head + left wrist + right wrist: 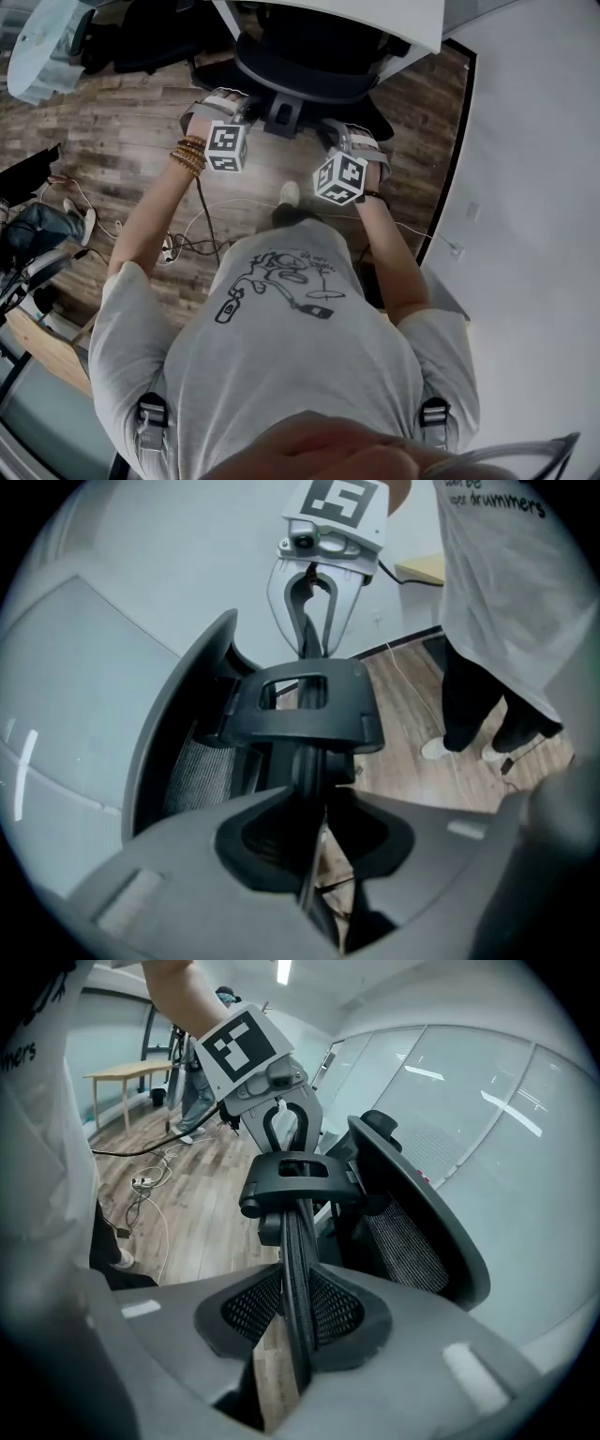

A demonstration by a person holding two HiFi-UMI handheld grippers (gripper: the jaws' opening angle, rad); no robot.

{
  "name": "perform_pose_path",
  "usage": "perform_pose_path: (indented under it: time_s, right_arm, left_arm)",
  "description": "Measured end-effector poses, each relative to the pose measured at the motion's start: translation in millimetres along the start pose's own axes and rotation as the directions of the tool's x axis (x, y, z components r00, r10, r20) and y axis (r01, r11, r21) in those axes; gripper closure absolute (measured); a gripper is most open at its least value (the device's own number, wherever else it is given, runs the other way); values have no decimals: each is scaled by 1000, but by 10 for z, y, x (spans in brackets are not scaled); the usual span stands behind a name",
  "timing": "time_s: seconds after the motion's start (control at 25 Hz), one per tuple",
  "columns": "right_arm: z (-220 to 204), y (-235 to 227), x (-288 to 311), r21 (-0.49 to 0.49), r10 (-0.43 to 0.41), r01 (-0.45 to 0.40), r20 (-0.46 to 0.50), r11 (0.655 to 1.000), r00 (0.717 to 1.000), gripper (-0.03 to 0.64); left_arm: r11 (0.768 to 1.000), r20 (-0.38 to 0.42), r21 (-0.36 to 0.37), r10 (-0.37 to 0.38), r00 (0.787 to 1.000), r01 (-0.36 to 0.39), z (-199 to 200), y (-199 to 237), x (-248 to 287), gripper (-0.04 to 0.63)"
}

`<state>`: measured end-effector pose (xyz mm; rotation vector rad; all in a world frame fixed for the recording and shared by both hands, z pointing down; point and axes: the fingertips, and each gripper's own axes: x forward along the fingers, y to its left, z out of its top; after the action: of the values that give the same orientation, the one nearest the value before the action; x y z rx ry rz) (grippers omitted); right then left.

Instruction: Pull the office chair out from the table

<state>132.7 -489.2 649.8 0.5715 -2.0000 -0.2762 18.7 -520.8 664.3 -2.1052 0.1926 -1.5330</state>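
office chair, black with mesh back, stands tucked under white table; left gripper and right gripper, both slanted downward, each pinch a thin edge of its back.

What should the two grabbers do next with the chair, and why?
Probably pull both straight back toward the person, gently. The left gripper and the right gripper each have their jaws closed on the top bar of the chair, which sits partly under the table. So the grip looks ready and only the pull is left.
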Motion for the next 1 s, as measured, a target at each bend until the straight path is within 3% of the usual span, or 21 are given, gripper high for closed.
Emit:
perform_pose_path:
  time_s: [0.6,1.0]
  right_arm:
    - [-165,211,-199,56,7,-5,-29,998,1000,511]
    - [-47,466,-253,70,18,-15,-39,997,999,511]
  left_arm:
    - [1000,29,-22,-9,1000,10,247,-277,-103,500]
    - [999,9,-39,8,1000,-8,172,-488,-235,499]
